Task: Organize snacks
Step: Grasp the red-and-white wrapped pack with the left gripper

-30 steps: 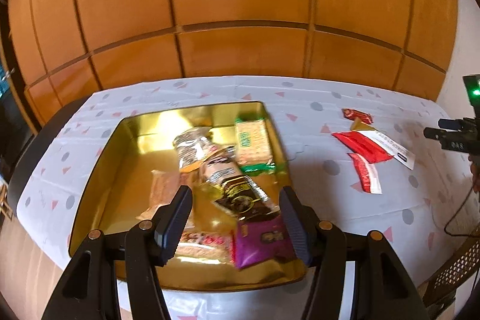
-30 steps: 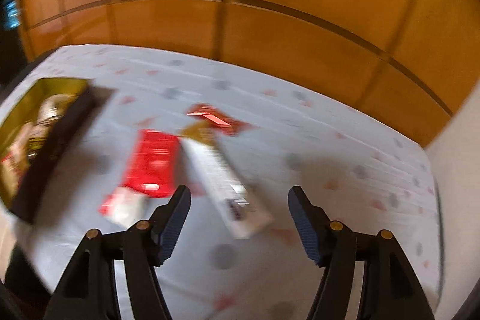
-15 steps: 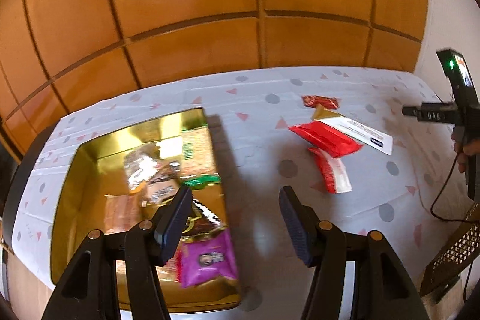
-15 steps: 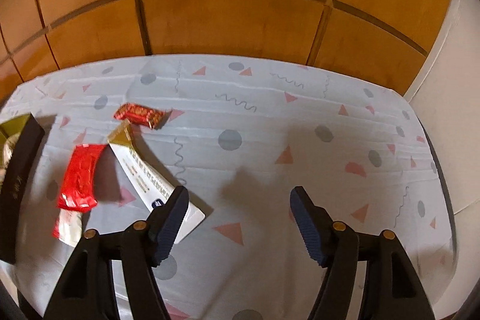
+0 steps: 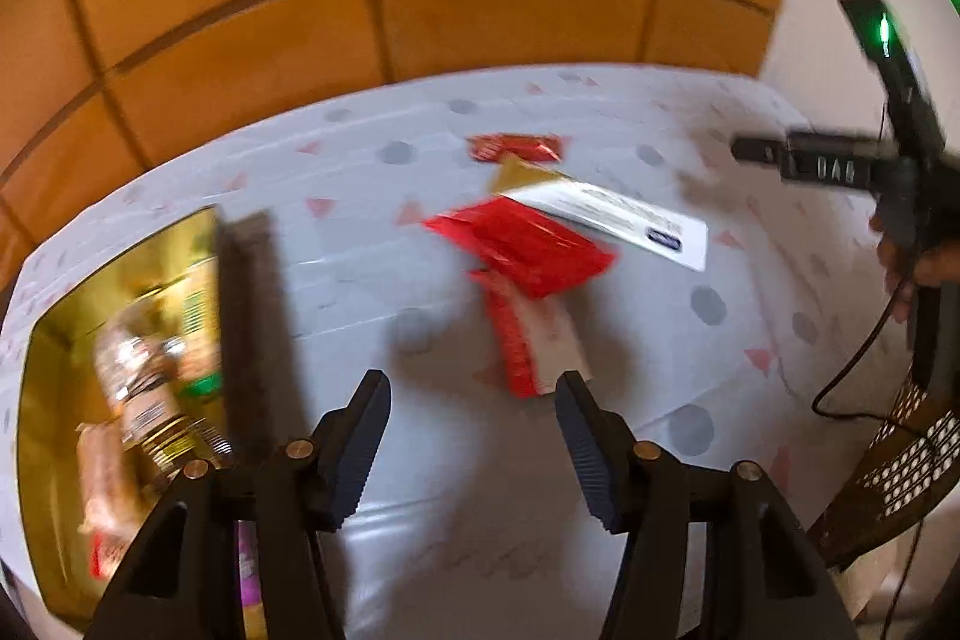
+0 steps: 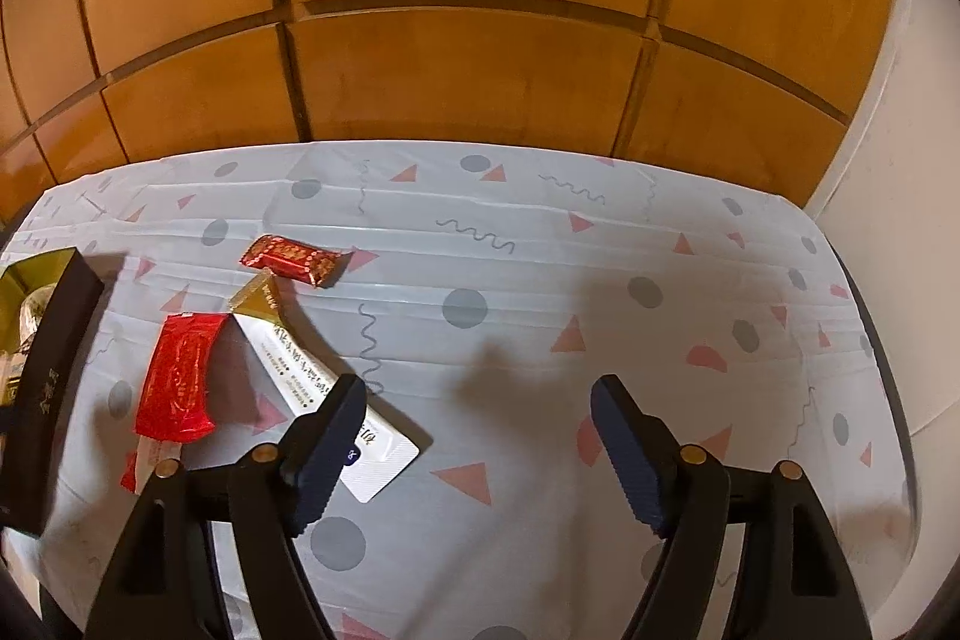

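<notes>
Left wrist view: blurred, looking down over the tablecloth; right wrist view: sharp.
Wall: orange wood panels (image 6: 468,64) behind the table's far edge.
Tablecloth: pale cloth (image 6: 540,280) with grey dots, pink triangles and squiggles; the landmark for all else.
Gold tin: open tray (image 5: 57,340) at the cloth's left side, dark outer wall (image 6: 54,358) facing the loose snacks; several wrapped snacks lie inside, too blurred to name.
Left gripper: (image 5: 471,436) over bare cloth between the tin and the loose snacks; its jaws have just been closing a little, yet stand well apart with nothing between them.
Right gripper: (image 6: 480,436) over bare cloth right of the loose snacks; its jaws have just been opening, wide apart, holding nothing; the left finger (image 6: 327,436) overlaps the white packet in view.
White packet: long sachet with a gold end (image 6: 288,358), lying slantwise on the cloth.
Red packet: (image 6: 180,379) just left of the white packet, lying on a red-and-white wrapper (image 5: 534,340).
Small red bar: (image 6: 294,259) on the cloth beyond the gold end, nearest the wall.
Person's hand: (image 5: 900,250) at the cloth's right edge, holding the other gripper's handle.
</notes>
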{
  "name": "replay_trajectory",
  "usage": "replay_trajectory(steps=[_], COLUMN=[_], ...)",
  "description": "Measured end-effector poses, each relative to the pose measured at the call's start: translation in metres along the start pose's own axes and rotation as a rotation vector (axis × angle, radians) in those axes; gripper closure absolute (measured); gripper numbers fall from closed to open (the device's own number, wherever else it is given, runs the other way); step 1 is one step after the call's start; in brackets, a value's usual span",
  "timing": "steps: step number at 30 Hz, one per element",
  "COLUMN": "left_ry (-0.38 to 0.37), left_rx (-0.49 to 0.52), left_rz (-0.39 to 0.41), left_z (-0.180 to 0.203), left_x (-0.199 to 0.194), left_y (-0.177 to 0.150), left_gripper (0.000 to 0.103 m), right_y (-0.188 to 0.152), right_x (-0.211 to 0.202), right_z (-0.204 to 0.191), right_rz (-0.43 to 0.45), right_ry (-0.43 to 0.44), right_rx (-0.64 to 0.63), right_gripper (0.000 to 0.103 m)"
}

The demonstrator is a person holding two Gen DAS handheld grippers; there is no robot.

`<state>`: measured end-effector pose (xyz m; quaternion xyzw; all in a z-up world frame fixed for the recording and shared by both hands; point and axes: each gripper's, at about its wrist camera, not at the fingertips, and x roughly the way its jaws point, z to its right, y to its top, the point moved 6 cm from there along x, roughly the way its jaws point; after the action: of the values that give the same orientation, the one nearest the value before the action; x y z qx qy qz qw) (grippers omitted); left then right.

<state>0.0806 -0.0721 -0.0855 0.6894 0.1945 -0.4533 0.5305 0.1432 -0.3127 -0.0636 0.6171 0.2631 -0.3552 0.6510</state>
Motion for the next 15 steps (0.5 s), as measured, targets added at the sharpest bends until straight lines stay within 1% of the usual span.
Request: replay_trajectory(steps=[1,4,8,13,14,15], left_ry=[-0.008,-0.031,-0.025,0.016,0.003,-0.026], left_rx=[0.025,0.051,0.032,0.045,0.026,0.005], left_rz=[-0.016,-0.039,-0.068,-0.097,-0.11,-0.111], left_z=[0.009,0.023,0.028,0.025,0.022,0.021], left_x=[0.009,0.028,0.053,0.08,0.084,0.084], left_y=[0.002,0.008,0.017,0.023,0.022,0.02], left_gripper=[0.045,0.04,0.04,0.04,0.048,0.061], right_y=[0.0,0.001,0.002,0.002,0.003,0.003], right_x=[-0.001,-0.003,-0.002,-0.001,-0.001,-0.001], right_z=[0.0,0.0,0.002,0.002,0.002,0.003], right_rz=[0.003,0.014,0.013,0.012,0.012,0.022], right_ry=[0.001,0.004,0.005,0.005,0.004,0.001], right_rx=[-0.002,0.004,0.012,0.009,0.009,0.008], right_gripper=[0.024,0.021,0.021,0.02,0.02,0.02])
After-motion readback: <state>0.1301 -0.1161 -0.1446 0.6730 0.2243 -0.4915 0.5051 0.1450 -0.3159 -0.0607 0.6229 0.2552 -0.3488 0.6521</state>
